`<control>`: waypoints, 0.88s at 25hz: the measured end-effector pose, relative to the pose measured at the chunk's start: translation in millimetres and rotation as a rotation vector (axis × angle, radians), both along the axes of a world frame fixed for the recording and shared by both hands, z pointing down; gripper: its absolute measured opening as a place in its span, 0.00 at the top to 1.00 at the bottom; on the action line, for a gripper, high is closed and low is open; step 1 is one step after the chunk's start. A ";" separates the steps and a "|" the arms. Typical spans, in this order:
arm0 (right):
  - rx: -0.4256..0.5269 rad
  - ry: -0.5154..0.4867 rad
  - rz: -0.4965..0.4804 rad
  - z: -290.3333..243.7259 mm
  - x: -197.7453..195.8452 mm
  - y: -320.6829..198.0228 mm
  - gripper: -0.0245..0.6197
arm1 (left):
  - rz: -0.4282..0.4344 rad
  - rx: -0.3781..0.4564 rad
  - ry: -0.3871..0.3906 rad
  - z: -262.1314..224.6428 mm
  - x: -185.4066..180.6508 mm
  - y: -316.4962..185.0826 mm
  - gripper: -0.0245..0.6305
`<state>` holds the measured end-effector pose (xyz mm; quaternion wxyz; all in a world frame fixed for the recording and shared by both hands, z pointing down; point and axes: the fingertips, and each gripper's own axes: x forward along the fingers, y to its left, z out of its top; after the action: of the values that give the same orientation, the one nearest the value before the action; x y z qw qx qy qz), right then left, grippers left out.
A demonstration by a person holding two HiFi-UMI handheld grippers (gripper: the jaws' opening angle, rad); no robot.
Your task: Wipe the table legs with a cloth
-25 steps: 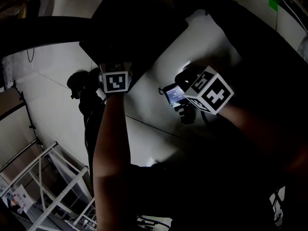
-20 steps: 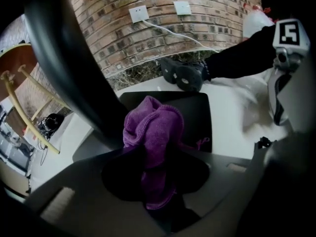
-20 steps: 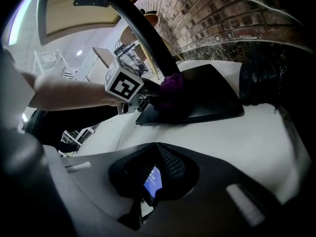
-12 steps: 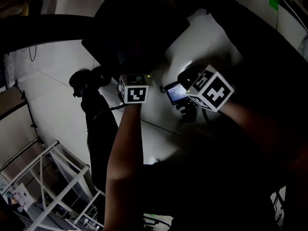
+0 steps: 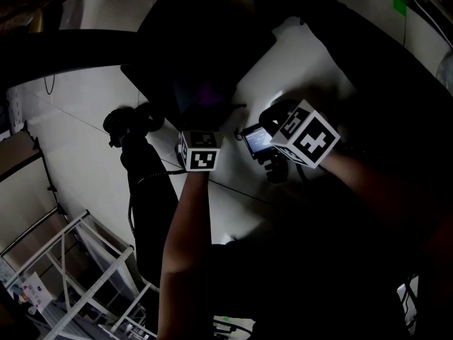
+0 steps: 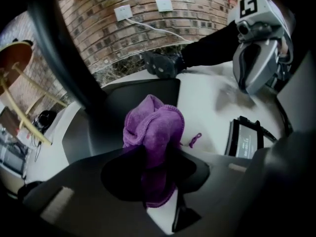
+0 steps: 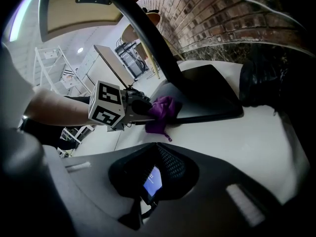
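Under the table, my left gripper (image 6: pixel 157 179) is shut on a bunched purple cloth (image 6: pixel 153 130). The cloth hangs over the edge of the black base plate (image 6: pixel 123 95), just in front of the curved black table leg (image 6: pixel 57 43). From the head view the left gripper (image 5: pixel 200 129) reaches toward the dark base plate (image 5: pixel 202 44), and the cloth (image 5: pixel 209 94) shows only faintly. My right gripper (image 5: pixel 265 144) hovers beside it on the right. A small lit-screen device (image 7: pixel 153 180) sits between its jaws. The right gripper view also shows the cloth (image 7: pixel 162 110) against the plate.
A brick wall with sockets (image 6: pixel 143 9) and a dark shoe (image 6: pixel 160 63) lie behind the base plate. A wooden stool (image 6: pixel 15 63) stands at the left. A white metal rack (image 5: pixel 78 275) fills the lower left, and a black stand (image 5: pixel 131 129) is beside my left arm.
My left gripper has shifted right and a little nearer to the right gripper, carrying the cloth along the base plate. The right gripper has barely moved.
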<state>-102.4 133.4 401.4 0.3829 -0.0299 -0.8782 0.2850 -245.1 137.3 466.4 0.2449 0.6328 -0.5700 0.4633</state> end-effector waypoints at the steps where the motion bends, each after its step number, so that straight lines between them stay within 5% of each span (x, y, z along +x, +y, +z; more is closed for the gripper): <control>1: -0.001 -0.002 -0.002 -0.6 -0.2 0.1 0.96 | -0.029 0.010 -0.001 -5.4 -6.4 0.4 0.76; 9: -0.008 -0.011 -0.012 -2.8 -3.0 4.8 0.96 | -0.229 0.071 0.021 -27.8 -48.1 -28.7 0.75; 22: -0.014 -0.009 -0.007 -1.7 -1.7 2.4 0.96 | -0.286 0.118 0.024 -54.5 -93.3 -74.6 0.76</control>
<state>-104.1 135.8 399.7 0.3797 -0.0368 -0.8779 0.2895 -338.3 62.8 411.8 0.2773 0.5641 -0.6776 0.3818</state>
